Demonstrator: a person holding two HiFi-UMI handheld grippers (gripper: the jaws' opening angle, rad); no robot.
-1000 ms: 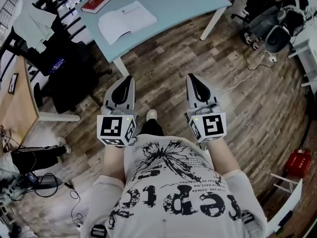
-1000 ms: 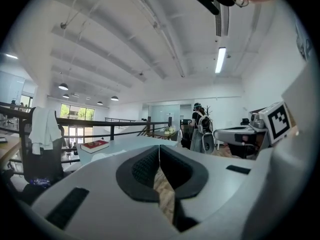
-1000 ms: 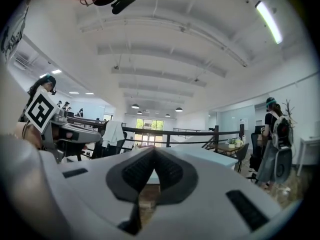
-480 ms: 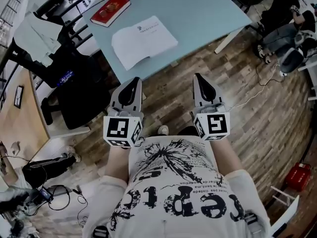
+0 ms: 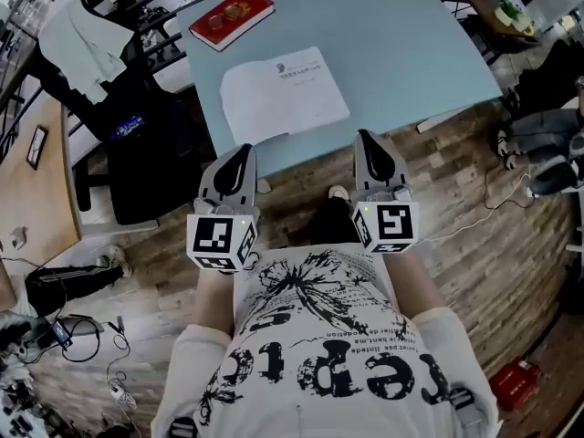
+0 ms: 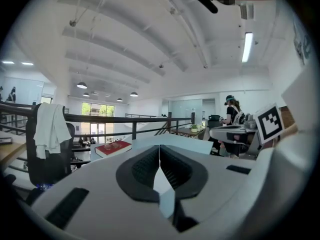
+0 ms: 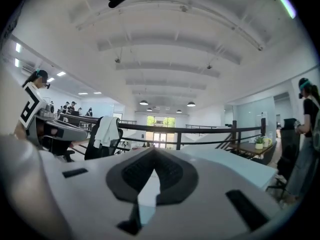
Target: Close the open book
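A black chair [image 5: 137, 153] with a white cloth [image 5: 82, 39] thrown over its back stood at far left, beside the pale blue table [image 5: 411, 35] and clear of the work. The left gripper [image 5: 239, 153] hung at waist height just short of the table's near edge, jaws clenched on nothing, apparently carried that way because no grip was needed yet. Beyond it a red book [image 5: 232, 18] lay shut toward the table's far left side, well apart from the task's thing and seemingly no part of it. The open book [image 5: 285, 94] lay flat, white pages up, on the near left part of the table, ahead of and between the two grippers and touched by neither. The right gripper [image 5: 368, 144] was held level beside its twin, its jaws likewise pressed together and empty, its tip just at the table edge. Both tools pointed toward the book, a stance that suggested an approach, with the closing not yet begun. A jaw would probably have to slip under one page edge or cover to fold it over. Bare tabletop stretched away to the right.
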